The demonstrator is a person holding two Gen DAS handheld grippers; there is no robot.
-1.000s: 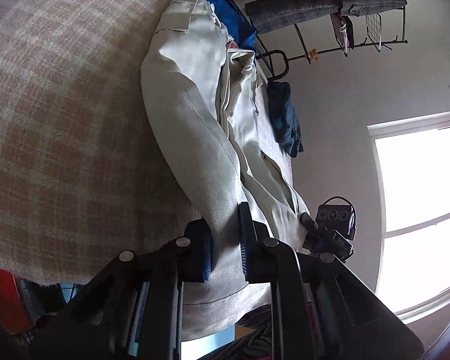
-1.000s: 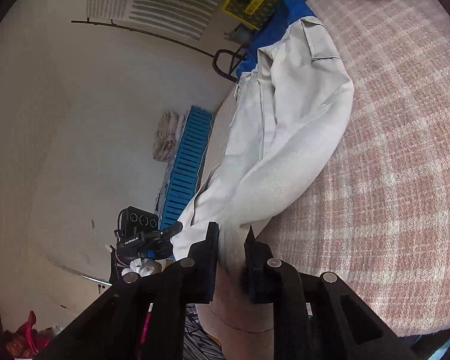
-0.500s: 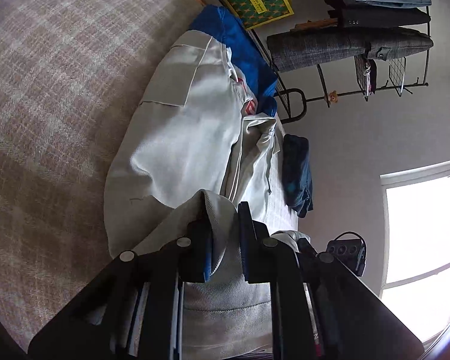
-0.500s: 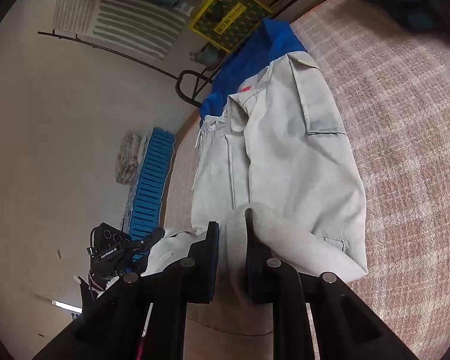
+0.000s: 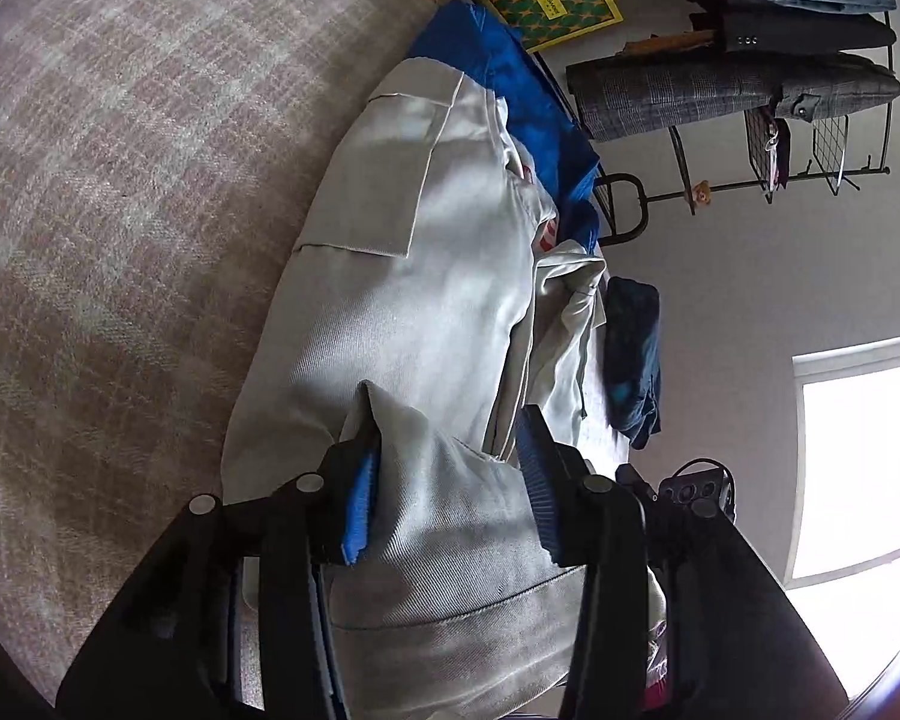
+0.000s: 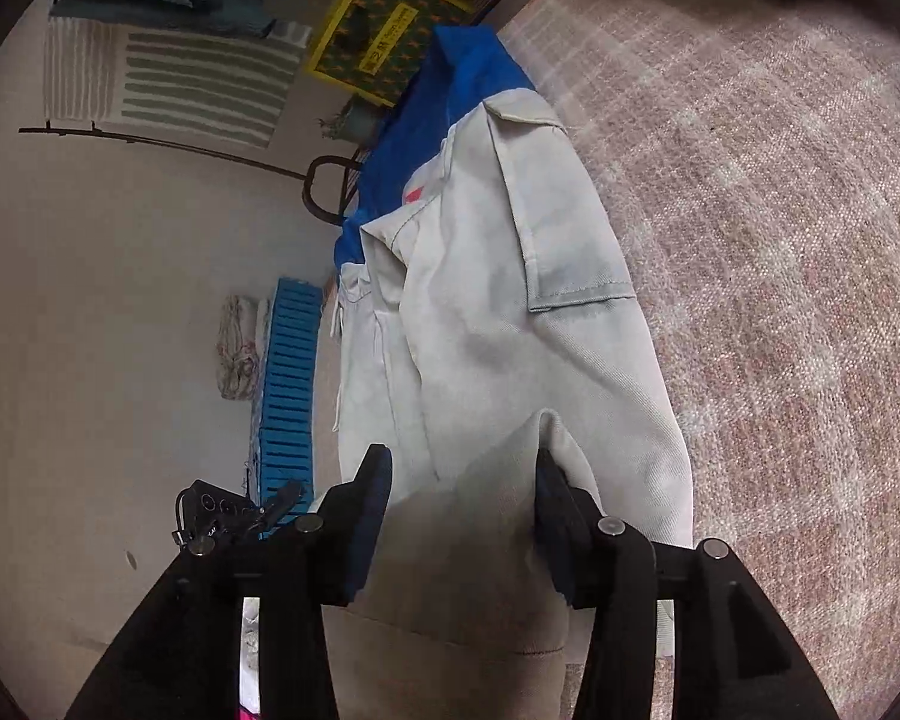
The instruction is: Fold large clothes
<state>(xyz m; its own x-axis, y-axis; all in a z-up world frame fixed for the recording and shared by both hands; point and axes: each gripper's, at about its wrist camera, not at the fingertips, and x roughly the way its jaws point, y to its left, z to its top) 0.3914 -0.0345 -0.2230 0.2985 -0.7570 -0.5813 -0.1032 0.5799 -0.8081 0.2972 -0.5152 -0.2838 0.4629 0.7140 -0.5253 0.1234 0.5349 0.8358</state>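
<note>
Where both clamped the pale jacket before, left tool and right tool are opening, fabric loose between, folded hem at six o'clock.

Pale grey twill cloth jacket: matt, fine-ribbed weave.
Pink-and-cream checked woven bedcover: coarse, matt.
Black plastic gripper fingers: smooth.

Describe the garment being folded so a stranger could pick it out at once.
Start from the big pinkish plaid bedspread. Along its edge lies the pale beige jacket, doubled over on itself, with a flapped pocket facing up. Unlike the bright blue garment under its far end and the dark navy clothing beside it, it is the light one, running between both grippers' opening jaws.
</note>
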